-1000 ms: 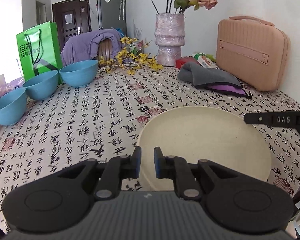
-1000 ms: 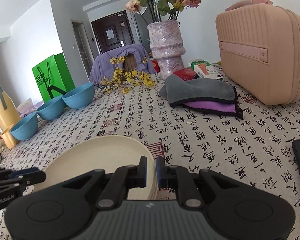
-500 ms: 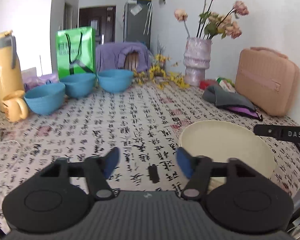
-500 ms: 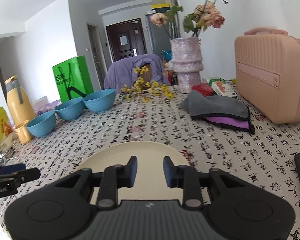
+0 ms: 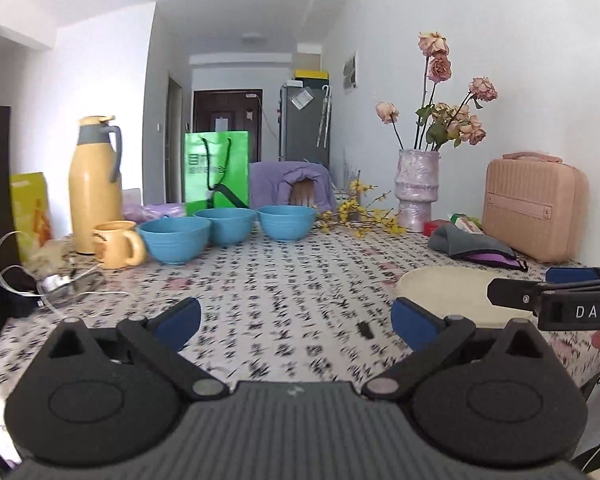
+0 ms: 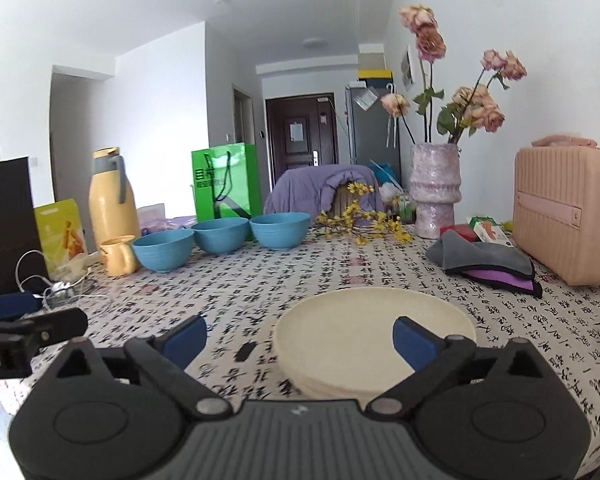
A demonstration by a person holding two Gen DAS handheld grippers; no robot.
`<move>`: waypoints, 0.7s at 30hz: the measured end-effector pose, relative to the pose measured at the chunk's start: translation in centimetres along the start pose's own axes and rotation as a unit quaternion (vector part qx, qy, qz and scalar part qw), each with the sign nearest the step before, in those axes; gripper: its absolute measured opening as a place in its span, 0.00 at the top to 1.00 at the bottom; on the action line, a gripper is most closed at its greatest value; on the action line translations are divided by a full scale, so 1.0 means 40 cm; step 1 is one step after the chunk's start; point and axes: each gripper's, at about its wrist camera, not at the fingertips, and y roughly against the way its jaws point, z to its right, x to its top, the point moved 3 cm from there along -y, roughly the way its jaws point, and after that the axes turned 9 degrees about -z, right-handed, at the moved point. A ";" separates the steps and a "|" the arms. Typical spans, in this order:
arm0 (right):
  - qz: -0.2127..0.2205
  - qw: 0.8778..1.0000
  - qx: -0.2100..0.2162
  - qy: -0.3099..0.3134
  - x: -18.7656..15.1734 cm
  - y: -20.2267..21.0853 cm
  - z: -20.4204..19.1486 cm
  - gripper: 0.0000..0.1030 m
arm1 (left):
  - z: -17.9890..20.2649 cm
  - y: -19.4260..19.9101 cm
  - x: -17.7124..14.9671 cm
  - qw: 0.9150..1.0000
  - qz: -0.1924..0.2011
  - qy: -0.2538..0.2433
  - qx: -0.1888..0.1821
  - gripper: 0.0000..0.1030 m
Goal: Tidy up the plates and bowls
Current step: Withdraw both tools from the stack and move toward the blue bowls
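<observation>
Cream plate stack now sits free on the tablecloth, near edge, right of centre. A sec ago both grippers were clamped at its rim; now both are backed off w/ jaws opening, nothing between them: left gripper over bare cloth, right gripper w/ plates just beyond its right finger. Reads as plates done, bowls next. Three blue bowls wait unstacked in a row at the far left, touching or nearly. Nearby clutter: yellow mug and thermos beside bowls, loose cables front-left, yellow flower sprigs to their right. Path across cloth looks open.
</observation>
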 end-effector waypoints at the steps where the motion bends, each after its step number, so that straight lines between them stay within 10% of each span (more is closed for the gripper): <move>1: 0.005 1.000 0.002 0.001 -0.013 0.012 -0.014 0.00 | -0.010 0.022 -0.014 1.000 0.004 -0.002 0.005 0.00; 21: 0.018 0.998 0.046 0.028 -0.124 0.133 -0.172 0.00 | -0.137 0.161 -0.083 0.997 0.029 0.036 0.065 0.00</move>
